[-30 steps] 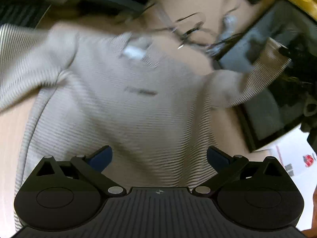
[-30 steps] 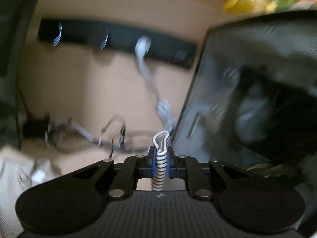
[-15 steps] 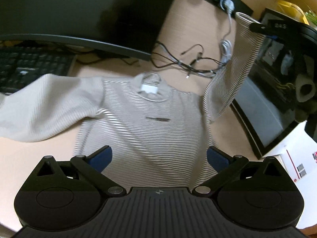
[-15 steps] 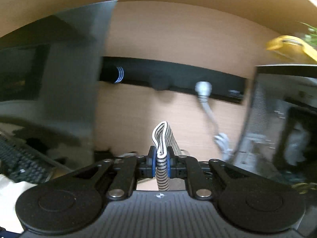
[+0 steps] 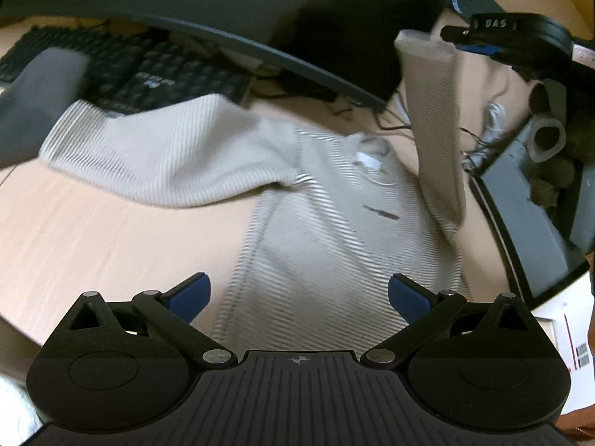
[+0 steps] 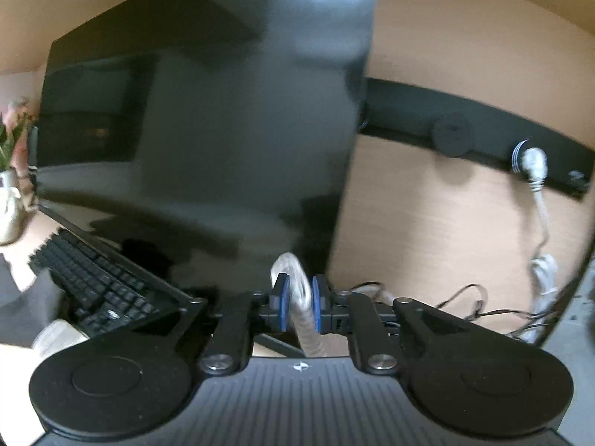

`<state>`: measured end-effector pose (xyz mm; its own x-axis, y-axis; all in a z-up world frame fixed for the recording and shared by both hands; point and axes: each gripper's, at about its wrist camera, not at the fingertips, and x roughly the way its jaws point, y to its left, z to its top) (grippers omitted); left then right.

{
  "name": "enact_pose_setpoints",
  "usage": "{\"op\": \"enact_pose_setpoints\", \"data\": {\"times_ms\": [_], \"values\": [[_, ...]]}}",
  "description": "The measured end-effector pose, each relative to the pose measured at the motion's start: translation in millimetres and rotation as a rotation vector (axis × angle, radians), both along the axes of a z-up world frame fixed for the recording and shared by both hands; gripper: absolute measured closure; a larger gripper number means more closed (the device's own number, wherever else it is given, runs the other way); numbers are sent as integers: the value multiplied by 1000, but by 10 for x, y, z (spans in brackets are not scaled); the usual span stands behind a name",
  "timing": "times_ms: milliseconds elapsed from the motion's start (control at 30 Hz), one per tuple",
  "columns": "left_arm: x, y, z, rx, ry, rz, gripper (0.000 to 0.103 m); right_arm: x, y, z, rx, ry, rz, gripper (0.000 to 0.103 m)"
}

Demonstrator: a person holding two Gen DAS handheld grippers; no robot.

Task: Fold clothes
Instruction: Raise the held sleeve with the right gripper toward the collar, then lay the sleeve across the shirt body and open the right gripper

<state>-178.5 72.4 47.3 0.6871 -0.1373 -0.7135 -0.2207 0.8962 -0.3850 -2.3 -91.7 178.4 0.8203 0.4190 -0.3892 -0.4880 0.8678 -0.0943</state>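
A beige striped long-sleeved sweater (image 5: 334,230) lies face up on the wooden desk (image 5: 111,238), collar toward the monitor. Its left sleeve (image 5: 156,156) stretches left onto the keyboard. Its right sleeve (image 5: 435,141) is lifted upright, held at the cuff by my right gripper (image 5: 479,33). In the right wrist view the right gripper (image 6: 299,303) is shut on that striped cuff (image 6: 297,290). My left gripper (image 5: 297,297) is open and empty, hovering over the sweater's lower hem.
A large dark monitor (image 6: 208,130) stands at the back with a black keyboard (image 5: 148,70) under it. Cables (image 6: 483,308) and a white plug (image 6: 533,163) lie at the back right. A black framed panel (image 5: 528,230) and white papers (image 5: 565,327) lie at right.
My right gripper has carried the sleeve cuff leftward, toward the monitor and over the sweater body. The left gripper view has shifted left; it stays open.
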Motion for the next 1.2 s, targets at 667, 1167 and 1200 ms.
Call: {"op": "enact_pose_setpoints", "data": {"times_ms": [667, 1167, 1200], "values": [[705, -378, -357, 64, 63, -198, 0, -349, -942, -1328, -48, 366, -184, 36], [1134, -732, -475, 123, 88, -215, 0, -253, -1067, -1798, -6, 468, 57, 6], [1158, -775, -476, 133, 93, -216, 0, -235, -1051, -1811, -22, 461, 74, 6]]}}
